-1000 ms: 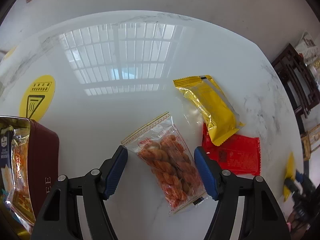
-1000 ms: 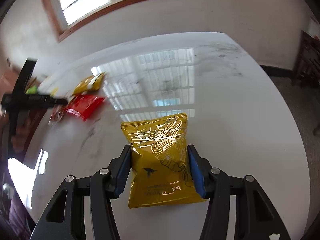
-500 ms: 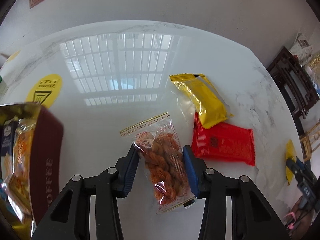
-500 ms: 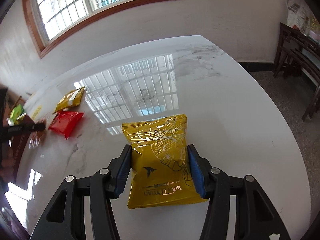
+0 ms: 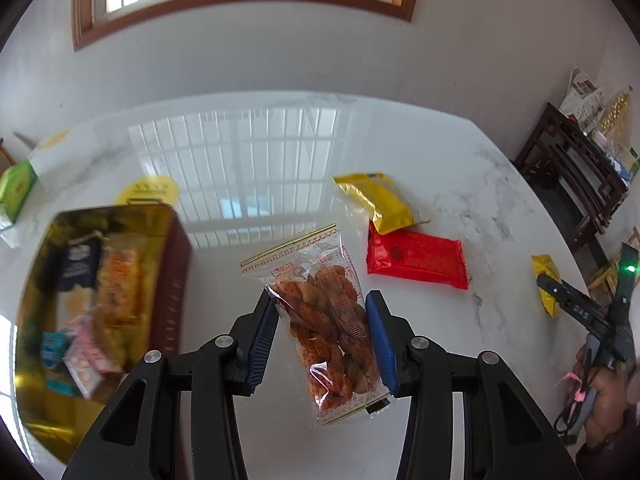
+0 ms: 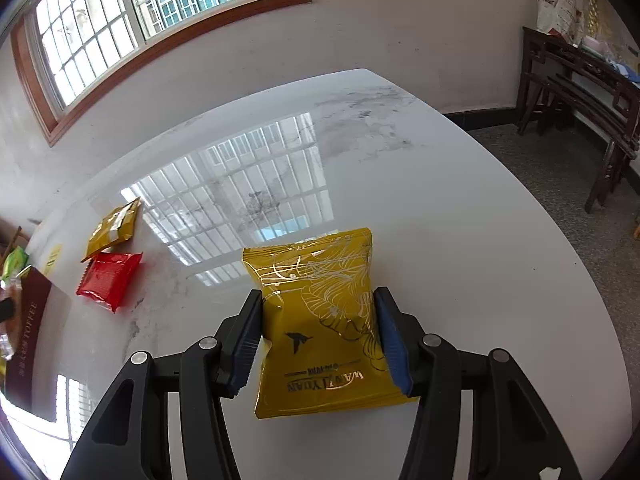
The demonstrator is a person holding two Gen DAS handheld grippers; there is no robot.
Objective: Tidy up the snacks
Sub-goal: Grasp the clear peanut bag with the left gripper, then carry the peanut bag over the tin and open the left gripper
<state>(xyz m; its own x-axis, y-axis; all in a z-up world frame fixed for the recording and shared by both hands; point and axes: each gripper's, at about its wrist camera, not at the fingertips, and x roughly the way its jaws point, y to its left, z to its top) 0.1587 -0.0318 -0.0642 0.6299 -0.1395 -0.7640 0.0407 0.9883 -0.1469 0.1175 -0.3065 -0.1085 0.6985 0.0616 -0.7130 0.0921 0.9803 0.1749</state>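
Observation:
My left gripper (image 5: 322,334) is shut on a clear bag of orange twisted snacks (image 5: 326,320) and holds it above the white marble table (image 5: 248,160). To its left stands an open maroon tin (image 5: 100,304) with several snack packs inside. My right gripper (image 6: 318,340) is shut on a gold foil snack bag (image 6: 320,328) and holds it above the table. A yellow packet (image 5: 380,202) and a red packet (image 5: 416,258) lie on the table; they also show in the right wrist view, yellow packet (image 6: 114,228) and red packet (image 6: 108,278).
A green packet (image 5: 16,188) lies at the table's far left edge, near a yellow round sticker (image 5: 150,190). The maroon tin (image 6: 26,332) stands at the left of the right wrist view. Dark wooden furniture (image 6: 580,80) stands against the wall at right.
My left gripper has closed on the clear bag of twisted snacks and lifted it off the table, with the tin coming more into view. My right gripper has risen with the gold bag.

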